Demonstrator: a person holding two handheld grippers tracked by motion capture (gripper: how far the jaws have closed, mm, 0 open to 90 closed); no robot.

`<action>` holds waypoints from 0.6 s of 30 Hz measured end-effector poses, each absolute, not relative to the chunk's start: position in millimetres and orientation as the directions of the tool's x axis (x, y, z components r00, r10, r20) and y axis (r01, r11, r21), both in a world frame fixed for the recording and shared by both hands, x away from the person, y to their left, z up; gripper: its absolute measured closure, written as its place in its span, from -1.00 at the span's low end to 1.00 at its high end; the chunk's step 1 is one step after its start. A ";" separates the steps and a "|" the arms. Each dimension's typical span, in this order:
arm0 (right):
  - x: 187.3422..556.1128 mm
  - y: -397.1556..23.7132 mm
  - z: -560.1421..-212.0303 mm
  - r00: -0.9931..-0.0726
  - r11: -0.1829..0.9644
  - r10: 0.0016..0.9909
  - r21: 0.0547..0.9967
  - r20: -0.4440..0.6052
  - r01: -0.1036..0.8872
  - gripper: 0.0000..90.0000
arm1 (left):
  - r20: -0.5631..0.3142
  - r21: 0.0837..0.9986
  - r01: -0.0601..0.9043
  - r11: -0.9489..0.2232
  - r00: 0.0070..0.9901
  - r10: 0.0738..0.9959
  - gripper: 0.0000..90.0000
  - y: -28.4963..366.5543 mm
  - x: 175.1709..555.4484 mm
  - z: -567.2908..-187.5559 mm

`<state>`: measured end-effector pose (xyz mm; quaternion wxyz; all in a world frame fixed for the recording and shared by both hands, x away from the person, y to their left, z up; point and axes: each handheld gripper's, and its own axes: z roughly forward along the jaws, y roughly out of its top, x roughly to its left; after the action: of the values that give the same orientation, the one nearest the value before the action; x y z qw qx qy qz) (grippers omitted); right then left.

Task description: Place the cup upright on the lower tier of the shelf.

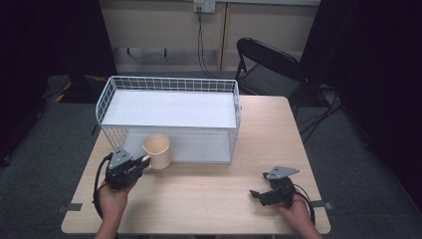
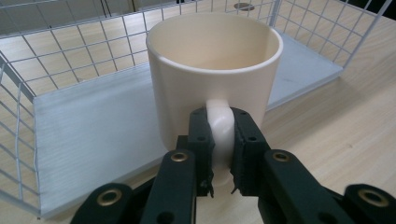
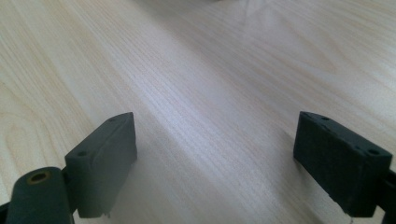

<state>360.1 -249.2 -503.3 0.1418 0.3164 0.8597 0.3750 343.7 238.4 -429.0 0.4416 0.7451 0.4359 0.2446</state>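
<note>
— See the left gripper (image 1: 142, 162)? Its jaws are clamped on the handle (image 2: 220, 122) of that cream mug (image 1: 158, 151), nothing else. That's a thin thing to carry a whole cup by. I'd say the risk is the mug swinging or twisting on the handle, since all its weight hangs out ahead of the jaws.

— And the wire rack (image 1: 169, 83) is right there.

— Exactly. The mug sits straight ahead of that gripper, upright, at the open mouth of the rack's lower level, with the wire side just to the left of it. If the hand drifts, I'd expect the rim to clip the wire or the upper shelf (image 1: 169, 109) above it. From the left gripper view the cup's base looks to be at the edge of the pale bottom board (image 2: 98, 126); whether it rests on it or hangs just clear, I can't tell.

— What about the other hand?

— The right gripper (image 1: 256, 195) is well off to the right of the mug, low over the table (image 1: 209, 189), jaws spread wide with bare wood between them. It holds nothing, so it can't steady the cup if it tips.
</note>
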 end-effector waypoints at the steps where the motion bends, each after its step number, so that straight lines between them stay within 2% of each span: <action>1: 360.1 -249.2 -503.3 -0.760 0.519 0.650 0.735 -0.007 0.437 -0.72 | -0.020 0.871 0.435 -0.228 0.495 0.868 0.79 237.7 344.6 -429.1; 18: 360.0 -249.3 -503.3 -0.760 0.518 0.650 0.735 -0.007 0.438 -0.72 | -0.012 0.879 0.434 -0.196 0.433 0.901 0.79 216.2 369.7 -436.6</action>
<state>360.0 -249.3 -503.3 0.1418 0.3164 0.8597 0.3751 369.7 216.2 -436.6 0.4361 0.7254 0.4601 0.2681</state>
